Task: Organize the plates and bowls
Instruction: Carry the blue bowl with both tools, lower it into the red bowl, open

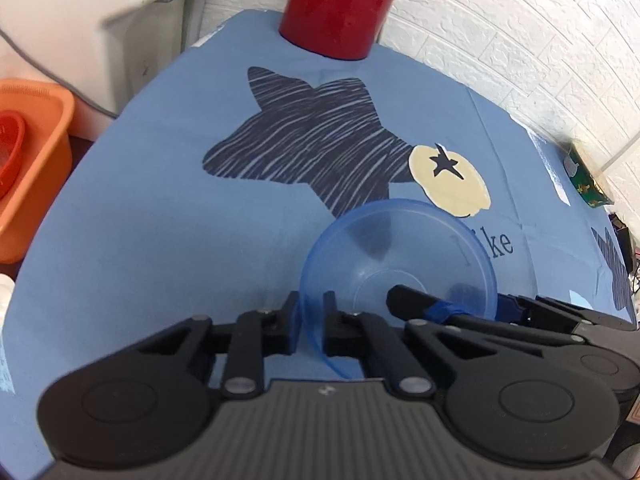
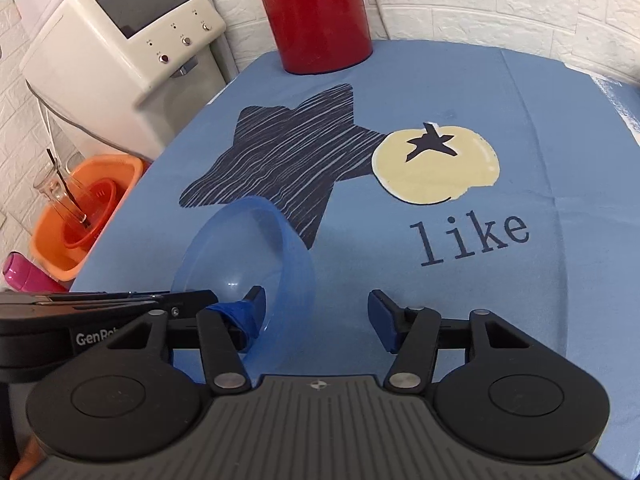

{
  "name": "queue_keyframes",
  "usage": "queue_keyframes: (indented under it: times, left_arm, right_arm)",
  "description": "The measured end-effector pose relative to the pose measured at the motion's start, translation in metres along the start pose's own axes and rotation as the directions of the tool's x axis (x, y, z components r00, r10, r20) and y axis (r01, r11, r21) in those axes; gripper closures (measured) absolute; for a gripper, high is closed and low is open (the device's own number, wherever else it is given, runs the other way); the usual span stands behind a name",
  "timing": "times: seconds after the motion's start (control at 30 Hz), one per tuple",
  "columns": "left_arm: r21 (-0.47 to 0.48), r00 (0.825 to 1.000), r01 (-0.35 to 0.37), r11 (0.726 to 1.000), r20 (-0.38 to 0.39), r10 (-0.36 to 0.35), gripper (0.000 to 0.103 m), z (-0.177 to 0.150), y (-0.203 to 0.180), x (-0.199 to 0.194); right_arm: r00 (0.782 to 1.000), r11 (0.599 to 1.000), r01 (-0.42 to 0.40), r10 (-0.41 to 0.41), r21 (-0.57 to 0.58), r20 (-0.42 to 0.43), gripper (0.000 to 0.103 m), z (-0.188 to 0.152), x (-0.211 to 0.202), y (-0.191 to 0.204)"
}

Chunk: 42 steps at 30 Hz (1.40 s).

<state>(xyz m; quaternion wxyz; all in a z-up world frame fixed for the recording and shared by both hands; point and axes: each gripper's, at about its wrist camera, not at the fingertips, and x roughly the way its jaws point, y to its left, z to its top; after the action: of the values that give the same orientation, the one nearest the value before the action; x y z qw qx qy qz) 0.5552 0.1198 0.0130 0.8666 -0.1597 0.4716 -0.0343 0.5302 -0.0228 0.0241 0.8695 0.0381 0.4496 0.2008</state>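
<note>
A translucent blue bowl (image 1: 400,252) (image 2: 244,256) is tipped on its side just above the blue tablecloth (image 1: 160,220) (image 2: 480,320). My left gripper (image 1: 312,320) is shut on the bowl's near rim, one finger inside and one outside. In the right wrist view it comes in from the left (image 2: 120,300). My right gripper (image 2: 318,312) is open wide. Its blue-taped left finger (image 2: 244,316) reaches into the bowl, and its right finger (image 2: 380,316) stands clear over the cloth. In the left wrist view that taped finger (image 1: 420,302) shows inside the bowl.
A red jug (image 1: 344,8) (image 2: 316,12) stands at the table's far edge. A white machine (image 2: 132,40) sits off the table's left. Below it, an orange basin (image 2: 48,248) (image 1: 36,160) holds a red bowl and a glass. A green box (image 1: 588,180) lies far right.
</note>
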Motion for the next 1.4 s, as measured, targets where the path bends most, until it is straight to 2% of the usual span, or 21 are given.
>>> queue_keyframes:
  times: [0.13, 0.27, 0.33, 0.47, 0.6, 0.67, 0.73, 0.77, 0.8, 0.83, 0.87, 0.9, 0.97, 1.0, 1.03, 1.23, 1.4]
  left_arm:
    - [-0.031, 0.997, 0.068, 0.997, -0.046, -0.069, 0.103, -0.002, 0.004, -0.001]
    - [-0.007, 0.999, 0.031, 0.999, -0.025, -0.031, 0.103, -0.004, -0.004, 0.000]
    - [-0.022, 0.999, 0.040, 0.999, -0.028, -0.041, 0.097, -0.004, -0.004, 0.000]
    - [-0.007, 1.000, 0.001, 1.000, 0.005, -0.001, 0.085, -0.002, -0.005, -0.004]
    - [-0.027, 1.000, 0.020, 0.999, 0.006, -0.020, 0.083, 0.003, 0.000, -0.004]
    - [-0.035, 1.000, 0.029, 0.999, 0.007, -0.029, 0.075, 0.003, 0.002, -0.004]
    - [-0.034, 1.000, 0.026, 0.999, 0.014, -0.025, 0.054, 0.001, 0.003, -0.005]
    - [-0.034, 1.000, 0.021, 0.999, 0.023, -0.020, 0.053, 0.001, 0.004, -0.006]
    - [-0.033, 1.000, 0.014, 0.999, 0.028, -0.014, 0.053, 0.000, 0.004, -0.006]
    - [-0.029, 1.000, 0.008, 1.000, 0.027, -0.007, 0.054, -0.001, 0.003, -0.005]
    - [-0.029, 1.000, -0.003, 1.000, 0.031, 0.004, 0.055, -0.002, 0.003, -0.006]
    - [-0.022, 0.999, -0.014, 1.000, 0.040, 0.015, 0.060, -0.002, 0.002, -0.006]
    - [0.001, 0.999, -0.019, 1.000, 0.040, 0.019, 0.073, -0.003, 0.001, -0.006]
    - [0.004, 0.999, -0.016, 1.000, 0.032, 0.016, 0.091, -0.004, 0.001, -0.005]
    - [0.009, 1.000, -0.005, 1.000, 0.021, 0.005, 0.103, -0.004, 0.001, -0.004]
    - [0.054, 0.997, -0.014, 0.998, 0.078, 0.010, 0.103, -0.008, -0.010, -0.021]
    - [0.096, 0.993, 0.010, 0.995, 0.114, -0.020, 0.103, -0.012, -0.031, -0.056]
  right_arm:
    - [0.998, 0.998, 0.060, -0.060, -0.005, -0.006, 0.058, 0.000, -0.002, 0.000]
    - [0.991, 0.988, 0.129, -0.131, -0.080, -0.019, 0.057, -0.001, -0.005, 0.004]
    - [0.988, 0.982, 0.153, -0.156, -0.113, -0.018, 0.056, 0.001, -0.004, 0.006]
    - [0.989, 0.985, 0.141, -0.145, -0.100, -0.026, 0.055, 0.007, -0.001, 0.002]
    - [0.997, 0.998, 0.060, -0.060, 0.002, -0.041, 0.056, 0.006, 0.001, -0.010]
    - [0.999, 0.998, 0.032, -0.032, 0.052, -0.018, 0.056, 0.004, -0.003, -0.017]
    - [0.999, 0.998, 0.040, -0.040, 0.049, 0.003, 0.056, 0.003, -0.009, -0.019]
    - [0.998, 0.998, 0.055, -0.056, 0.028, 0.012, 0.056, 0.002, -0.010, -0.016]
    - [0.998, 0.998, 0.059, -0.059, 0.004, 0.020, 0.056, 0.001, -0.012, -0.012]
    - [0.998, 0.999, 0.050, -0.050, -0.015, 0.031, 0.062, 0.001, -0.013, -0.010]
    - [0.998, 0.998, 0.052, -0.051, -0.032, 0.042, 0.062, 0.000, -0.014, -0.006]
    - [0.998, 0.997, 0.041, -0.038, -0.061, 0.053, 0.065, 0.000, -0.015, -0.002]
    - [0.999, 0.997, -0.011, 0.014, -0.074, 0.036, 0.075, 0.000, -0.012, 0.003]
    - [0.999, 0.997, -0.050, 0.051, -0.064, 0.017, 0.080, 0.000, -0.009, 0.004]
    - [0.997, 0.996, -0.075, 0.075, -0.058, 0.000, 0.084, -0.001, -0.006, 0.007]
    - [0.995, 0.994, -0.100, 0.101, 0.032, -0.013, 0.084, -0.004, -0.007, 0.005]
    - [0.993, 0.992, -0.114, 0.113, 0.061, 0.015, 0.081, -0.011, -0.047, 0.003]
